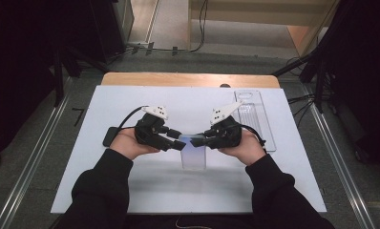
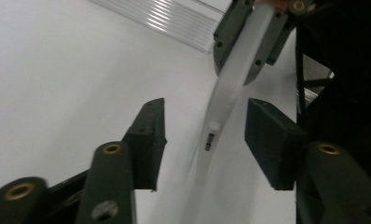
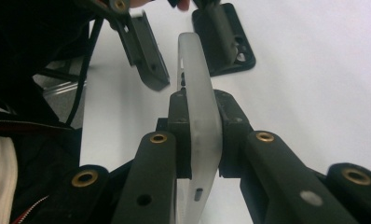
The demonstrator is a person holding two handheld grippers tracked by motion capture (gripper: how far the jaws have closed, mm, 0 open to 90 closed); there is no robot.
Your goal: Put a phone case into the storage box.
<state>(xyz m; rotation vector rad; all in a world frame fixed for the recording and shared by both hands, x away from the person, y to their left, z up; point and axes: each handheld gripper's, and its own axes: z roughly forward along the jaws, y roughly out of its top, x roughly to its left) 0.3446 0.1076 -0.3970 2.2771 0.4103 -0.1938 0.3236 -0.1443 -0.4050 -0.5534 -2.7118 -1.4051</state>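
Nearest the person, two dark sleeves come in over the white tabletop (image 1: pixel 145 191). Just beyond them the translucent phone case (image 1: pixel 193 153) is held on edge above the tabletop, between the two grippers. Its long axis runs from the right gripper toward the left one in the gripper views; in the high view it hangs down toward the person from the fingers.

The right gripper (image 3: pixel 200 135) is clenched on the phone case (image 3: pixel 197 116), a pad pressed to each face. The left gripper (image 2: pixel 204 135) has its fingers spread on either side of the case's free end (image 2: pixel 221 107), neither pad touching it; whether they press it cannot be told from the high view, but the left gripper view shows clear gaps.

Left of the left hand lies a black phone (image 1: pixel 110 136), flat on the tabletop. Farther off on the right, a clear plastic tray (image 1: pixel 255 117) lies lengthwise away from the person; what it holds cannot be told.
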